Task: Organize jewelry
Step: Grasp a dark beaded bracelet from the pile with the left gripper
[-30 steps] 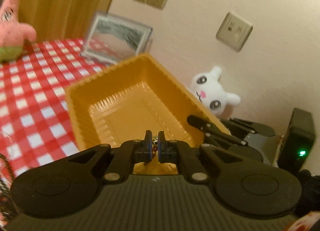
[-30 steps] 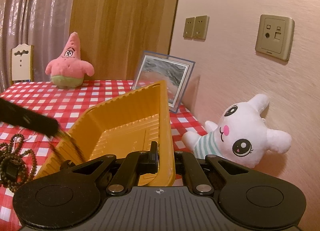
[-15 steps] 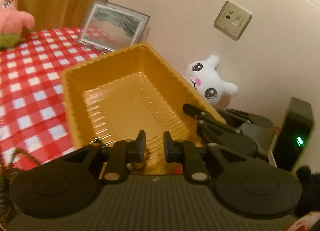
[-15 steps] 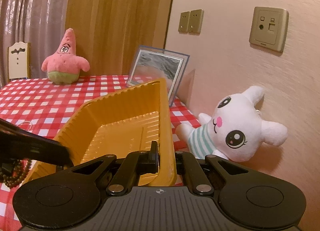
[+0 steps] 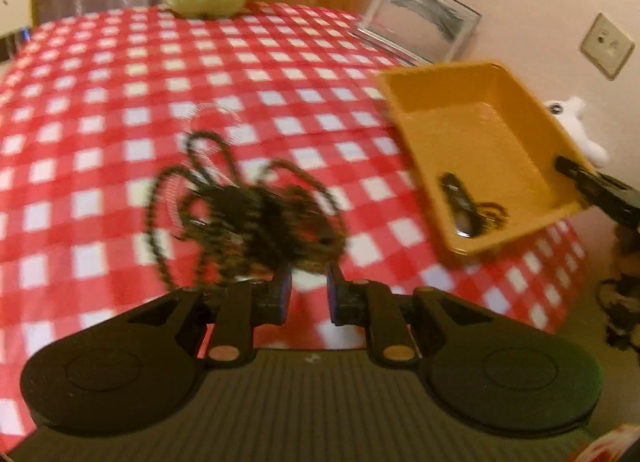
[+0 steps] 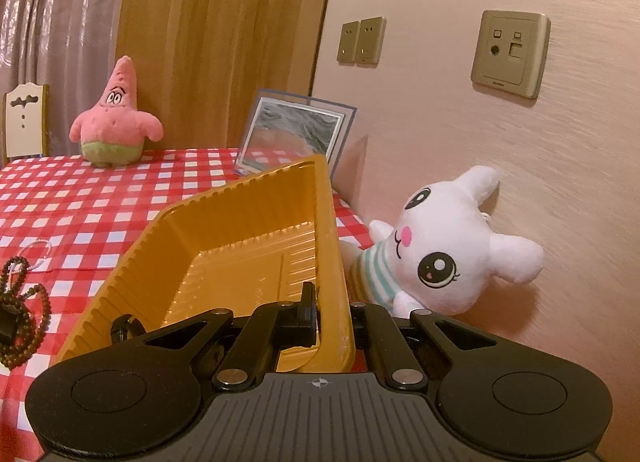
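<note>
Left fingers spread, empty, above tangled beads on counter; right fingers pinch wall of tilted tray, small jewelry piece inside.

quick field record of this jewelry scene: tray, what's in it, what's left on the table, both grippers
tray: orange tray, tilted, one side wall clamped by the right gripper
in tray: one dark jewelry piece lying at the lower end
on table: tangled dark bead necklaces on the red checked tablecloth
left gripper: open, nothing between the fingers, just short of the necklace pile
right gripper: shut on the tray wall
background: pink star plush, white bunny plush, picture frame
</note>
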{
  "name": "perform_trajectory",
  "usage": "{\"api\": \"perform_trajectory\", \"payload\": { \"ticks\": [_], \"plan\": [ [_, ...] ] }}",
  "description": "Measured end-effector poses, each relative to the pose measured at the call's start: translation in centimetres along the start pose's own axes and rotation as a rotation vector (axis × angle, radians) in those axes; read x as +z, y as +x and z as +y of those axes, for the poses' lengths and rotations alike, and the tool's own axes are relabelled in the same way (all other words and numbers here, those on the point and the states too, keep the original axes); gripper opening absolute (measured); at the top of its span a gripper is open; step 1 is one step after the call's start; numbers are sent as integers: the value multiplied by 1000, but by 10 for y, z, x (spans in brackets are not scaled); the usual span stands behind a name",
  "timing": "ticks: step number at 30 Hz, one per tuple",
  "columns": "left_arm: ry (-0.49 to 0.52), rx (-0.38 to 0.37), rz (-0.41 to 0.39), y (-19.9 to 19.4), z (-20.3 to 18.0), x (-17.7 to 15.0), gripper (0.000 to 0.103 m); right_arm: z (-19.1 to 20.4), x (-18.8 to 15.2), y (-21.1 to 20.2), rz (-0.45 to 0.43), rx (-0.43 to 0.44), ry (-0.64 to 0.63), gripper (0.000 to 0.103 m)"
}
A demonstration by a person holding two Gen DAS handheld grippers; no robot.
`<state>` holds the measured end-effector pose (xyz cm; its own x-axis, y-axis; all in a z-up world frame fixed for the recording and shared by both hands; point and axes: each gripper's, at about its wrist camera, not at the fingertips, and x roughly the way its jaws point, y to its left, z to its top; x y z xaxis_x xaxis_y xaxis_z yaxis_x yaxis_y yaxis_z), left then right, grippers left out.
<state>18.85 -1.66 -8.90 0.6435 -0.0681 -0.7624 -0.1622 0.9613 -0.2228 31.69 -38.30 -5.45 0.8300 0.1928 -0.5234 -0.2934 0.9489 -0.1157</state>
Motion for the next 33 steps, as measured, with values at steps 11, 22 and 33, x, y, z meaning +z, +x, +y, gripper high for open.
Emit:
{"api": "perform_trajectory", "payload": {
  "ticks": [11, 22, 33],
  "plan": [
    [29, -10, -14, 2, 0, 1, 15, 2, -1, -4, 5, -12, 4, 4],
    [13, -17, -18, 23, -3, 13, 15, 1, -2, -6, 6, -13, 7, 4],
    [-17, -3, -2, 50, 4, 25, 15, 1, -2, -6, 6, -13, 9, 4]
  ]
}}
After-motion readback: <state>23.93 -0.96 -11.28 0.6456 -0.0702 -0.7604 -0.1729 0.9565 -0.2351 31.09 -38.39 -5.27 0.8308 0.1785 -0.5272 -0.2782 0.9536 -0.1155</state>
